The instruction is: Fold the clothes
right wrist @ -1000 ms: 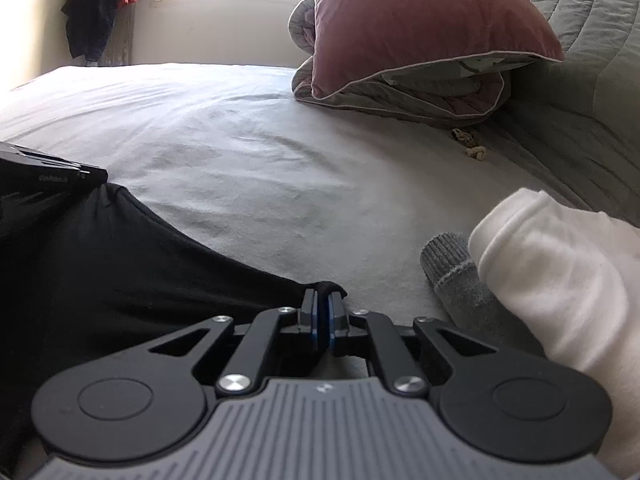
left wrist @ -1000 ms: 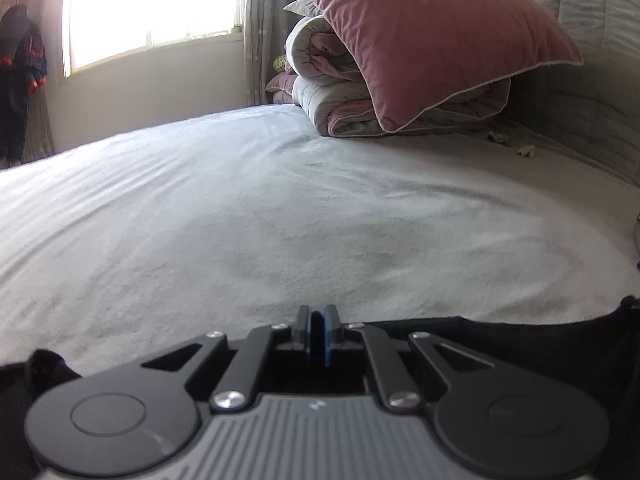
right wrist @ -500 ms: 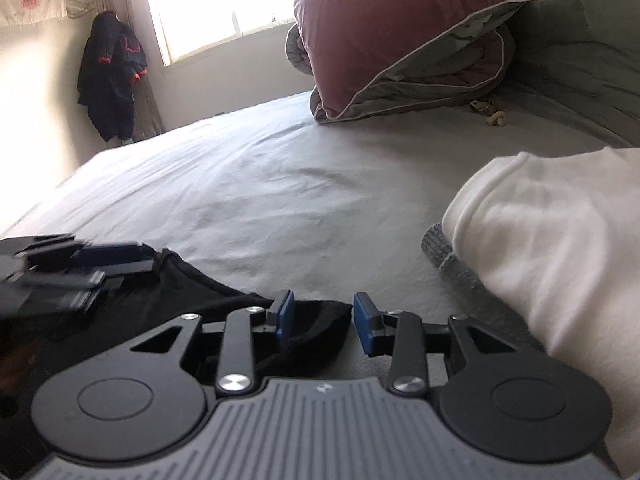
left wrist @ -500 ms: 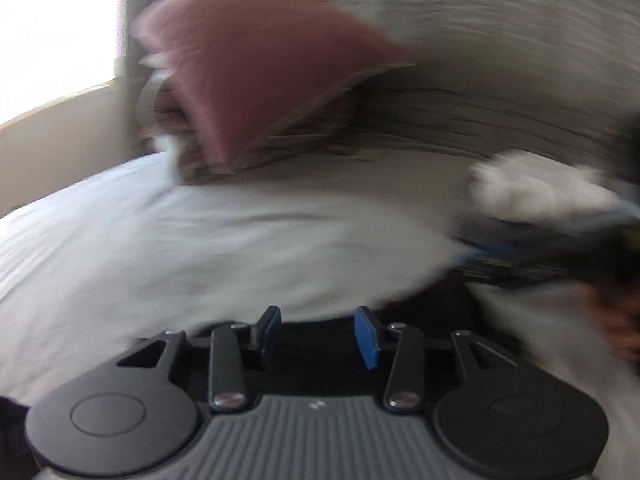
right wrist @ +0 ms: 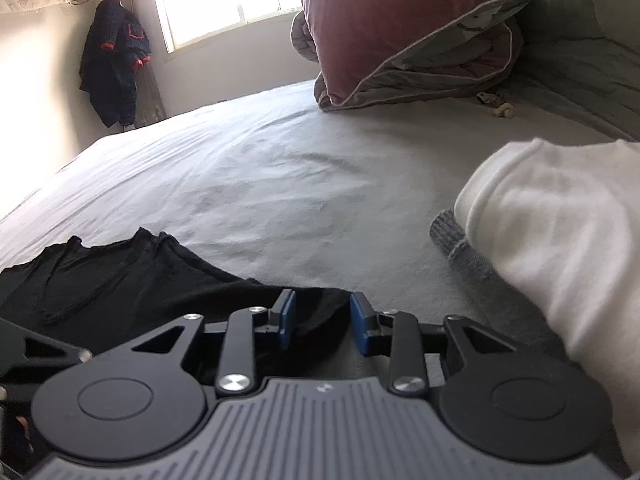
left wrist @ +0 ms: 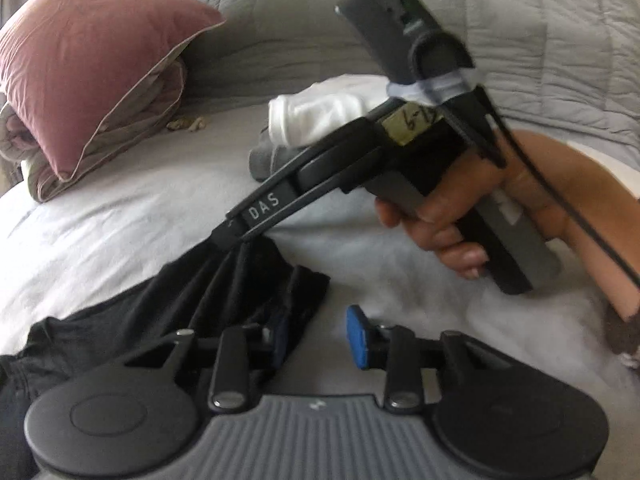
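A black garment [left wrist: 168,320] lies crumpled on the white bed sheet [left wrist: 120,216], low in both views. My left gripper [left wrist: 318,340] is open just above the sheet, and the garment's corner lies by its left finger. My right gripper [right wrist: 322,324] is open too, with the black garment's [right wrist: 132,284] edge lying between its blue pads. In the left wrist view the right gripper [left wrist: 226,236] shows side-on, held by a person's hand [left wrist: 452,220], its tip down at the black cloth. A folded white garment [right wrist: 560,240] rests on a grey knitted one [right wrist: 452,240] at the right.
A pink pillow [right wrist: 400,20] lies on a rolled duvet [right wrist: 452,68] against the grey quilted headboard [left wrist: 540,40]. A dark jacket [right wrist: 116,60] hangs beside the window. Bare sheet stretches between the black garment and the pillow.
Both grippers were shut on the black garment and have opened, letting it go. The left wrist view has swung right and now shows the right gripper and the hand.
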Demonstrator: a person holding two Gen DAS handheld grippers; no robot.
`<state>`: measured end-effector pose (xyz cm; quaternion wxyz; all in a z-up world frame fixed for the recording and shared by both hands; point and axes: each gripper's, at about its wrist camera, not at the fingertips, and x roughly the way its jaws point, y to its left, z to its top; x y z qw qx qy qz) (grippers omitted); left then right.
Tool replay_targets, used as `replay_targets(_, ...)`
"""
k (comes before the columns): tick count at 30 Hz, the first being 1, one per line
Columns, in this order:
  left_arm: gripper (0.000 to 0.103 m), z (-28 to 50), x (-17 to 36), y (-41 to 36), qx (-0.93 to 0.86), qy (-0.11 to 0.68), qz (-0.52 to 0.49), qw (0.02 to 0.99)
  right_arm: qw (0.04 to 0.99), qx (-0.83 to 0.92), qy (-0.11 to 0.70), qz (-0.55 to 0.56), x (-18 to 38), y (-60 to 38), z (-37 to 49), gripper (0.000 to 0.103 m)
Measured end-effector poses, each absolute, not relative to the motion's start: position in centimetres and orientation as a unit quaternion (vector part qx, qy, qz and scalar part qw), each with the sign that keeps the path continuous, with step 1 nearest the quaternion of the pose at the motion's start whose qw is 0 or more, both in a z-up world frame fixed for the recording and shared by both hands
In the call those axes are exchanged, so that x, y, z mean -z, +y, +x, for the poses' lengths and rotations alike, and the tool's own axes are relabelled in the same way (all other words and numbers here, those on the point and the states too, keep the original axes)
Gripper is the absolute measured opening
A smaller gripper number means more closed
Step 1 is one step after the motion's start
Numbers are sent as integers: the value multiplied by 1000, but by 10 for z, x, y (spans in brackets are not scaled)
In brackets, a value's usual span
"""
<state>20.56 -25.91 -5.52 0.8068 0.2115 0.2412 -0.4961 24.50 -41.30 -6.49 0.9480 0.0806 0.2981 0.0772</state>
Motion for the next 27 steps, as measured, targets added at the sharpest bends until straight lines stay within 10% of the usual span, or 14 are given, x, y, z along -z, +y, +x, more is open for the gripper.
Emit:
replay_targets(4, 2, 210, 58, -262, 501, 254, 189, 805, 949, -74, 297, 75, 69, -410, 249, 5)
replay_targets(14, 5, 221, 61, -267, 515, 285, 130, 798, 954, -14, 298, -13, 72, -397, 249, 5)
replay_targets(17, 14, 221, 59, -263, 514, 289, 121, 798, 955, -13, 296, -21, 71, -394, 248, 9)
replay_targets(19, 40, 219, 55, -259, 507, 294, 111, 803, 955, -16, 296, -10, 69, -398, 247, 14)
replay_targets(24, 48, 211, 39, -241, 467, 310, 88, 824, 957, -19, 290, -2, 65, -395, 248, 50)
replay_targets(27, 55, 197, 20, -214, 436, 311, 68, 842, 958, -14, 286, -13, 63, -389, 248, 51)
